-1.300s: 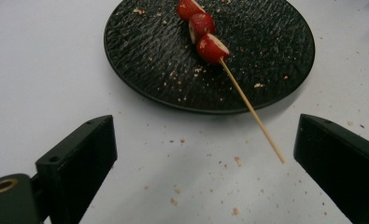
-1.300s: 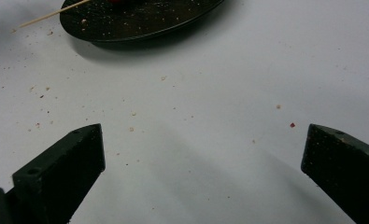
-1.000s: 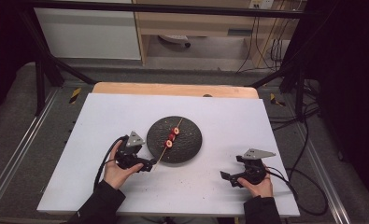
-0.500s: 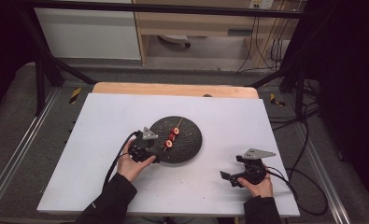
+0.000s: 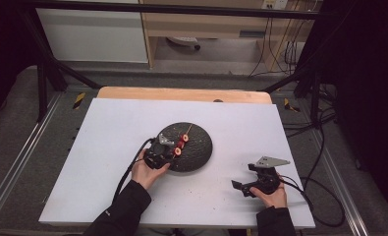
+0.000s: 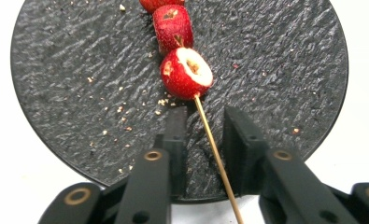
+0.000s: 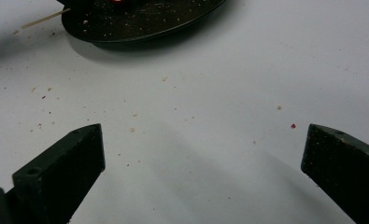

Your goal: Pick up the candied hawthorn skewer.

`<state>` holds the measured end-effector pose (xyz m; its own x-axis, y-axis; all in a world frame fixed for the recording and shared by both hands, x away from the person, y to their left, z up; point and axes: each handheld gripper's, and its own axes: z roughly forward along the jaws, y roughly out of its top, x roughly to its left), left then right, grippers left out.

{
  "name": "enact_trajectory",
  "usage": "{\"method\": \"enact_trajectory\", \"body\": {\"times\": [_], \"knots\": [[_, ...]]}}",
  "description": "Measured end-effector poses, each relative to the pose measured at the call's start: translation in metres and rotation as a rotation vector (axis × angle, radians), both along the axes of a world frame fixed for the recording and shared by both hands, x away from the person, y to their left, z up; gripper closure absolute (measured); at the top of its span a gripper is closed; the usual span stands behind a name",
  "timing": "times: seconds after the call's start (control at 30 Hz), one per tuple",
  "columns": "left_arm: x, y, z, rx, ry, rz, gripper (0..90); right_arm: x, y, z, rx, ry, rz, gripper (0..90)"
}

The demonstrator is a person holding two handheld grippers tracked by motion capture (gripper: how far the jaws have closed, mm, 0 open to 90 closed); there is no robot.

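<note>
My left gripper (image 6: 204, 123) has just been closing its two black jaws around the thin wooden skewer stick (image 6: 216, 156), and in the left gripper view the stick runs up between them with a sliver of dark plate showing on either side, so I judge the pads are not yet pressing on it: narrowed, but not clamped. Against the high view of a second ago, my left hand (image 5: 150, 169) has slid in from the bare white tabletop (image 5: 103, 147) to the near-left rim of the round, rough-textured black slate plate (image 5: 201, 147), where the left gripper (image 5: 163, 150) now sits over the plate's edge. I read that as the approach being done and the grasp on the stick being the step in hand. The stick carries red, cored hawthorn-like fruits (image 6: 186, 72); the nearest one, with its pale hollow facing me, lies just beyond the jaw tips, with more fruit in line behind it toward the plate's middle (image 6: 173, 25). The free end of the stick passes back between the jaws and out over the plate's rim toward me. Farther out, my right gripper (image 7: 203, 154) rests well apart on the white tabletop with its jaws spread wide and nothing between them, only crumbs; my right hand (image 5: 270, 194) holds it near the table's front right, the plate's edge (image 7: 140, 30) ahead of it.
</note>
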<state>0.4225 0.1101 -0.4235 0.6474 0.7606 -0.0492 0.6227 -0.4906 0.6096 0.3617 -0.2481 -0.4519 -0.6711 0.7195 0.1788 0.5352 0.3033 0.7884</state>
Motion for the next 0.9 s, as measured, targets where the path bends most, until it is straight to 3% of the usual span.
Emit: {"method": "enact_trajectory", "body": {"times": [0.4,0.57,0.9], "knots": [[0.000,-0.004,0.000,0.000,0.013,0.060,86.9,0.000,0.000,0.000,0.001,0.001,0.002,0.5],[-0.002,-0.003,0.000,-0.012,0.003,0.059,87.6,0.000,0.000,0.000,0.000,-0.001,0.000,0.5],[-0.013,0.013,0.011,-0.096,-0.060,0.033,88.1,-0.001,0.000,0.000,0.003,0.002,-0.002,0.5]]}}
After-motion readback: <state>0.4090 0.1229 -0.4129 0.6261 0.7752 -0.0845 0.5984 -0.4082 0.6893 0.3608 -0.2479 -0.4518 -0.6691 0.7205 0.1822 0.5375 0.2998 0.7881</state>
